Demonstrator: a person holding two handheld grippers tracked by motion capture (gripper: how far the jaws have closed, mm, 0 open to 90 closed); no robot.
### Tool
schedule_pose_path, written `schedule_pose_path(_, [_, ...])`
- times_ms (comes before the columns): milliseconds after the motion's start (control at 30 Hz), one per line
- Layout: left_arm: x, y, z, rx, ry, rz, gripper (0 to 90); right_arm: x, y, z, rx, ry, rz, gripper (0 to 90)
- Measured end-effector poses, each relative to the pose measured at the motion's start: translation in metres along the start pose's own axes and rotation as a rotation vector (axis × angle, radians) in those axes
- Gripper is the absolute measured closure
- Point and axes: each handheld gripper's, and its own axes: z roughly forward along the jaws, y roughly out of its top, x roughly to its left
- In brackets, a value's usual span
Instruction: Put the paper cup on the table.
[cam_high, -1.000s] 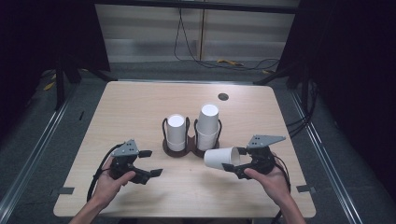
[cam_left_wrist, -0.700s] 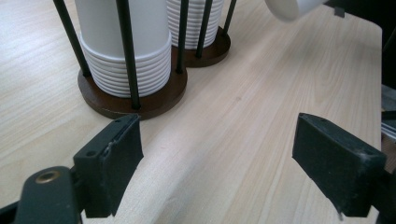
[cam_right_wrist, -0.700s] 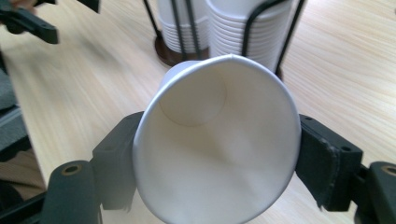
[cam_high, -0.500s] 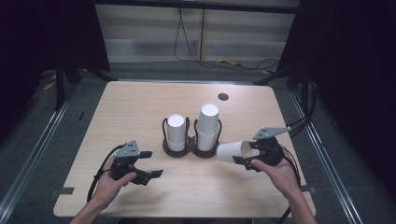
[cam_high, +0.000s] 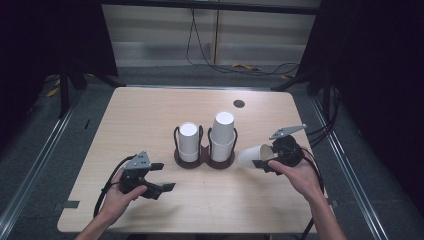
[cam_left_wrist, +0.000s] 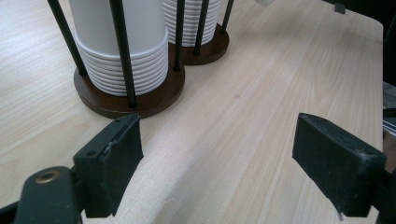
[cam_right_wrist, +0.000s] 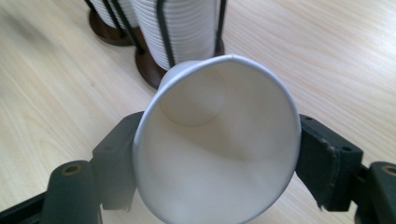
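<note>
High view: pale wooden worktop (cam_high: 150, 120) carries a dark brown two-ring wire cup holder (cam_high: 204, 159) with two stacks of white paper cups (cam_high: 222, 135). Right gripper (cam_high: 261, 161) clamps a single white paper cup (cam_high: 248, 155) by its rim, just right of the holder; cup lies sideways, long axis level, base toward the holder. Left gripper (cam_high: 162, 176) jaws wide, nothing between them.

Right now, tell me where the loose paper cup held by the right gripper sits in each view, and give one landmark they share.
High view: the paper cup lies on its side right of centre, clamped by the right gripper, base toward the cup holder.
Left gripper view: a white sliver at the top edge, probably its base.
Right gripper view: centre, mouth facing the camera, squeezed oval.
Shared landmark: the dark two-ring cup holder with its white cup stacks.
</note>
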Motion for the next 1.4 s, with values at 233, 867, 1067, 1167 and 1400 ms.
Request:
schedule_pose_path(233, [0.000, -0.001, 0.001, 0.008, -0.002, 0.001, 15.9, -0.011, 0.010, 0.003, 0.098, -0.045, 0.002, 23.8])
schedule_pose_path(867, [0.003, -0.003, 0.001, -0.002, 0.005, -0.020, 15.9, -0.028, 0.030, 0.019, 0.282, -0.117, 0.015, 23.3])
schedule_pose_path(1067, [0.003, -0.003, 0.002, 0.013, 0.010, -0.012, 15.9, -0.034, 0.039, 0.025, 0.348, -0.123, 0.008, 23.0])
schedule_pose_path(1167, [0.003, -0.004, 0.002, 0.013, 0.007, -0.016, 15.9, -0.038, 0.044, 0.028, 0.375, -0.131, 0.001, 22.9])
schedule_pose_path(1400, [0.005, -0.003, 0.000, 0.006, 0.011, -0.016, 15.9, -0.043, 0.054, 0.039, 0.464, -0.153, -0.020, 22.7])
